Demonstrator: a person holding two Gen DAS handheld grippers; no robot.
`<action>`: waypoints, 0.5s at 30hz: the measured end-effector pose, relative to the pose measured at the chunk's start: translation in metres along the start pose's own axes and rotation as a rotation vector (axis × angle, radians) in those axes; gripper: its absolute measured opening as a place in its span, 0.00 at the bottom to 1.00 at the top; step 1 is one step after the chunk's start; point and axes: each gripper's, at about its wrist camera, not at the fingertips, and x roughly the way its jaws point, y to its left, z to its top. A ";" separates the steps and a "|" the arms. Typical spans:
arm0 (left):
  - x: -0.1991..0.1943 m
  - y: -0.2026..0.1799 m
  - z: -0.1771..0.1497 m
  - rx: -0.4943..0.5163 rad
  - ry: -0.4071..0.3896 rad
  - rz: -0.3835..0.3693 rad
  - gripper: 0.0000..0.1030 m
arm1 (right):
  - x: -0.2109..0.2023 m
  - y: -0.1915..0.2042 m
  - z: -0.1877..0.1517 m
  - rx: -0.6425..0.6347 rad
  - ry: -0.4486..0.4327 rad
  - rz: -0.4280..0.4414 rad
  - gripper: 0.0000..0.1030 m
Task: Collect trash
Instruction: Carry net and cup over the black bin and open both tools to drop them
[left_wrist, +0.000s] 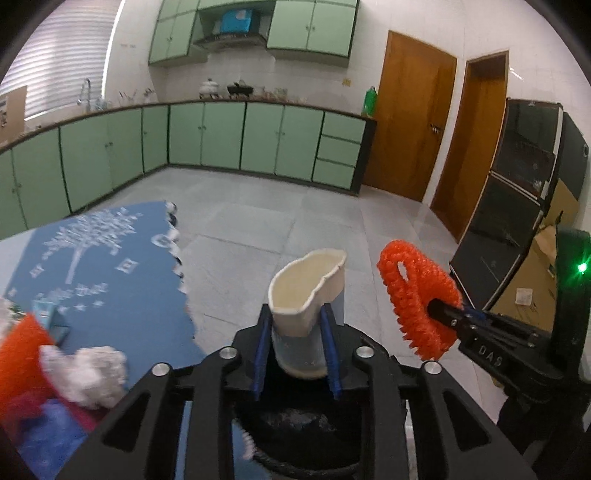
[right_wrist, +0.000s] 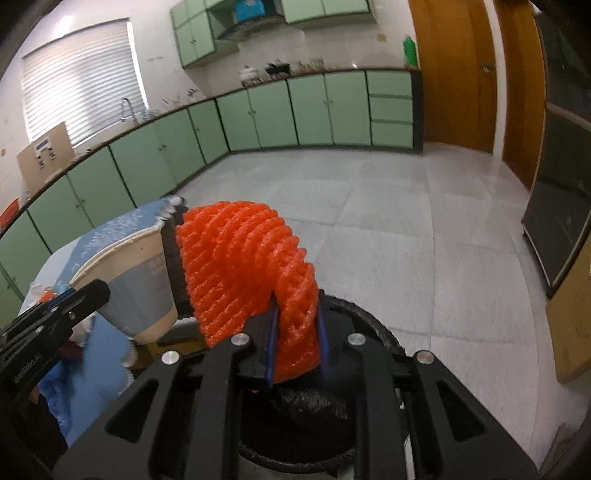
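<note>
My left gripper is shut on a squashed white paper cup, held above a black-lined trash bin. My right gripper is shut on an orange foam fruit net, also above the bin. In the left wrist view the net and the right gripper sit to the right of the cup. In the right wrist view the cup and the left gripper are at the left.
A table with a blue cloth stands at the left, with crumpled white tissue, another orange net and a small carton on it. Green cabinets line the far walls. A dark cabinet stands at the right.
</note>
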 end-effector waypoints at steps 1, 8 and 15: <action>0.006 0.001 -0.001 0.001 0.008 -0.002 0.28 | 0.008 -0.006 -0.002 0.012 0.015 -0.005 0.24; 0.022 0.004 -0.003 -0.007 0.048 -0.002 0.53 | 0.034 -0.022 -0.010 0.077 0.062 -0.037 0.59; -0.006 0.022 0.000 -0.029 0.015 0.047 0.67 | 0.019 -0.010 -0.002 0.094 0.011 -0.031 0.78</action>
